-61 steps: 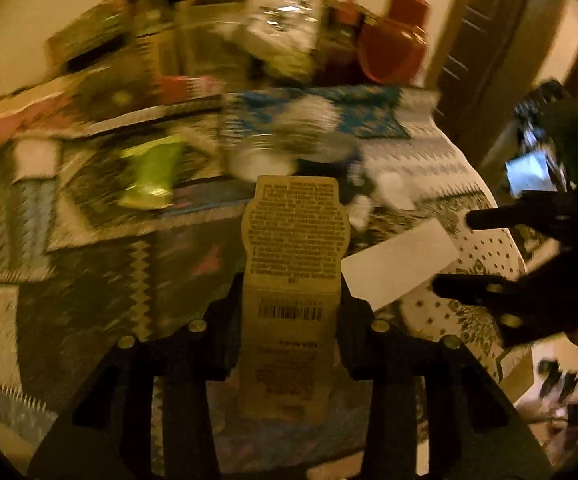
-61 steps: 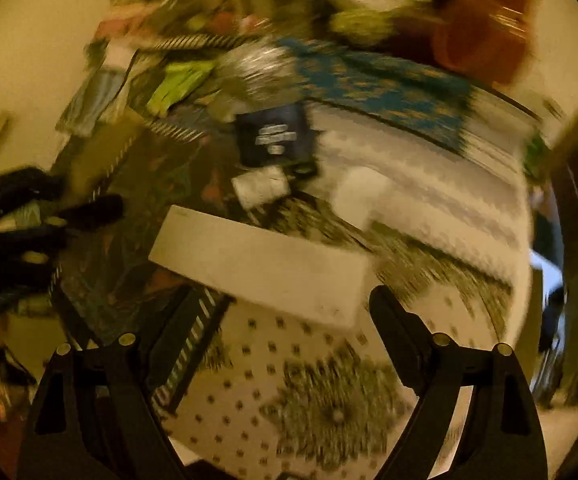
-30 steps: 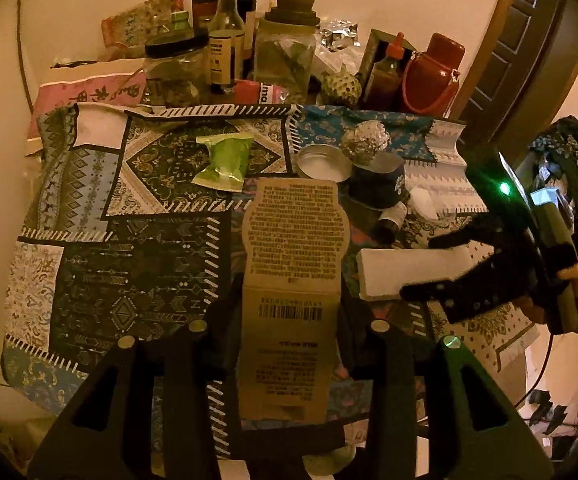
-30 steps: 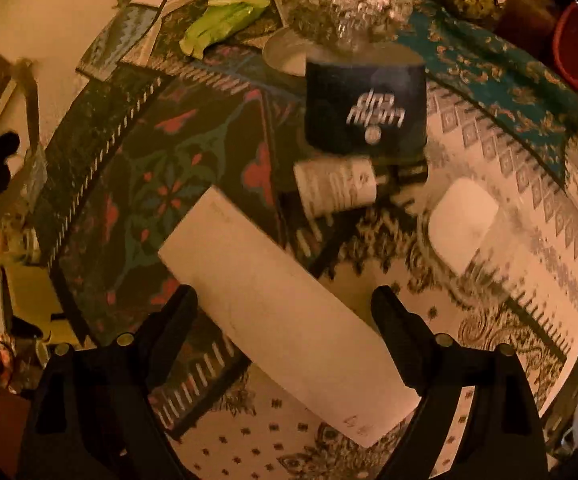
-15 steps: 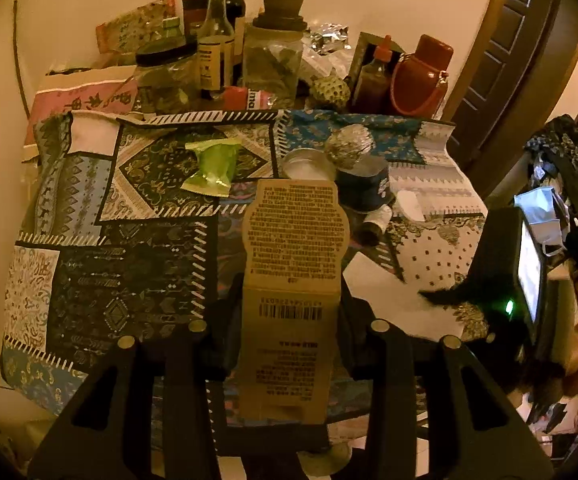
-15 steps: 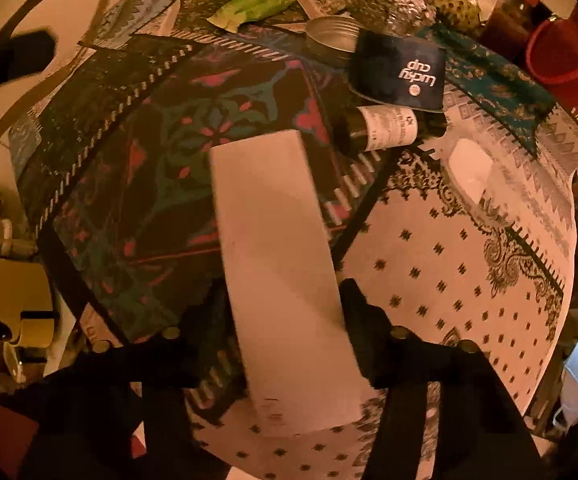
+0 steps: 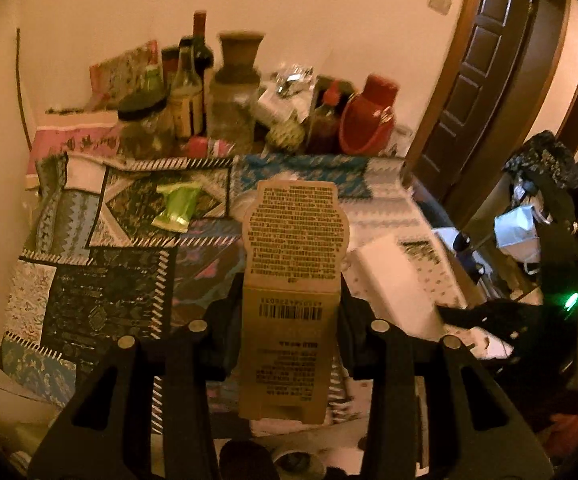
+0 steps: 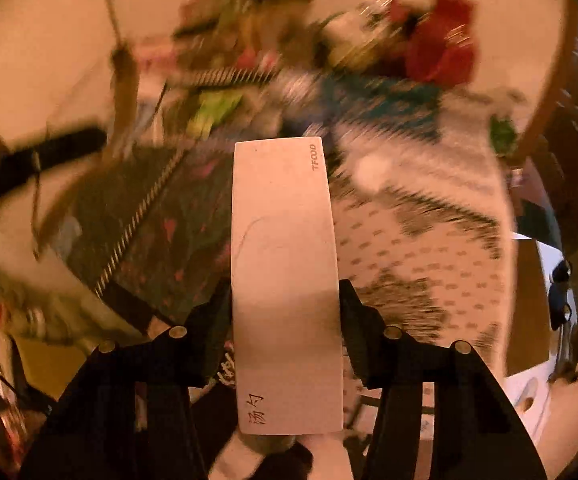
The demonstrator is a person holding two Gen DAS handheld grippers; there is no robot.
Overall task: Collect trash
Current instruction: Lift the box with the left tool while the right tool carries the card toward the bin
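Left tongs (image 7: 289, 304): clamped on a brown card (image 7: 295, 264), printed side and barcode facing the camera. Grip sits on the long edges near the fold, so most of the card sticks out forward and stays flat instead of flopping.

Right tongs (image 8: 285, 316): narrowed onto a white sleeve (image 8: 285, 264), pads on both long edges. Same logic: edge grip on a thin flat piece, long axis along the fingers. Sleeve looks lifted clear of the surface (image 8: 429, 248); the background is blurred while the sleeve is sharp, so it rides with the tongs. In the left view the sleeve shows at right centre (image 7: 393, 280), with the right tongs' black frame and green light at the right edge.

Both pieces of trash are in hand, one per tongs, held mid-frame above the patterned cloth (image 7: 101, 296). My read: each hand takes one item so both can go to a bin in one trip. No bin visible in either view.

Left on the surface: green wrapper (image 7: 177, 208), left of centre on the cloth. Probably next. Jars, bottles and the red jug (image 7: 369, 120) along the back wall look like keepers, not trash.

Risk: edge grips on thin card can bow or slip if swung fast.
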